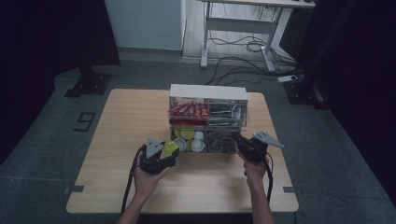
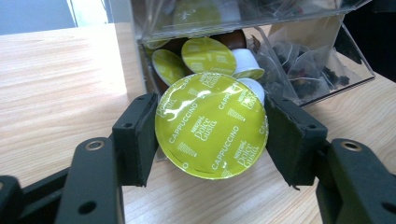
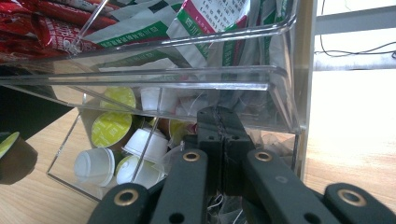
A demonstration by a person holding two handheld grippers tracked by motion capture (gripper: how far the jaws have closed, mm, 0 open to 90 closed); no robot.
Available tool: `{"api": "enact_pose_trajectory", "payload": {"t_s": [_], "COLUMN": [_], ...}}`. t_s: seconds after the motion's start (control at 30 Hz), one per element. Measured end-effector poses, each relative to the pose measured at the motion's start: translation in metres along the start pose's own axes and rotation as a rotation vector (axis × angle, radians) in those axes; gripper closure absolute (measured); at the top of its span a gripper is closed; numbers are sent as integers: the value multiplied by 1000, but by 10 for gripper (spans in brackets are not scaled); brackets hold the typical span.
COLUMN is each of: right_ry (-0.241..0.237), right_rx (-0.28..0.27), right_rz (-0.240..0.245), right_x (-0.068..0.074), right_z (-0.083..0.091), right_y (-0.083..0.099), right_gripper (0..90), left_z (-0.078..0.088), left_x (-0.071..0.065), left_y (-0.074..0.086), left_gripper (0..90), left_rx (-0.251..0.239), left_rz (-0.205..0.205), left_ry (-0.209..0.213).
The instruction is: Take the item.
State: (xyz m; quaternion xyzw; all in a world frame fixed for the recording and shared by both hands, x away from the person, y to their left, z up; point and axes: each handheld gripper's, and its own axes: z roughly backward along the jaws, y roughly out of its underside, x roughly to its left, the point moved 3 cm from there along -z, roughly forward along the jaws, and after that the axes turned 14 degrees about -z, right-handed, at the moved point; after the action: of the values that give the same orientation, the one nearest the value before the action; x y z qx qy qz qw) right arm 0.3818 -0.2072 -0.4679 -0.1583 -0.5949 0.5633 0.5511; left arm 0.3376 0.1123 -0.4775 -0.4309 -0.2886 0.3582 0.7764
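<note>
My left gripper (image 1: 172, 150) is shut on a coffee capsule (image 1: 169, 147) with a yellow-green foil lid, just in front of the lower left bin (image 1: 190, 140) of a clear acrylic organizer (image 1: 208, 91). In the left gripper view both pads press the capsule (image 2: 210, 130) at its rim, and the lid reads "Cappuccino". More capsules (image 2: 208, 56) lie in the tilted-out bin behind it. My right gripper (image 1: 240, 140) is at the lower right bin of tea bags (image 1: 219, 141). Its jaws (image 3: 219, 126) are shut at that bin's front; whether they pinch anything thin is unclear.
The organizer's upper tier holds red sachets (image 1: 187, 111) and green-and-white tea packets (image 3: 210, 18). It stands at the far middle of the wooden table (image 1: 130, 140). Bare wood lies to the left and in front. A desk frame (image 1: 238, 28) and cables (image 1: 243, 65) are on the floor beyond.
</note>
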Motion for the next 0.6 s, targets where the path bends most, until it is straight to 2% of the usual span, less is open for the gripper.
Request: {"api": "enact_pose_trajectory", "payload": {"t_s": [0.6], "right_ry": [3], "right_rx": [2], "right_rz": [-1], "right_x": [0], "right_z": [-1], "right_y": [1], "right_gripper": [885], "left_z": [13], "left_x": [21], "left_y": [21], "left_gripper": [383], "left_rx": [25], "left_rz": [31], "left_ry": [-41]}}
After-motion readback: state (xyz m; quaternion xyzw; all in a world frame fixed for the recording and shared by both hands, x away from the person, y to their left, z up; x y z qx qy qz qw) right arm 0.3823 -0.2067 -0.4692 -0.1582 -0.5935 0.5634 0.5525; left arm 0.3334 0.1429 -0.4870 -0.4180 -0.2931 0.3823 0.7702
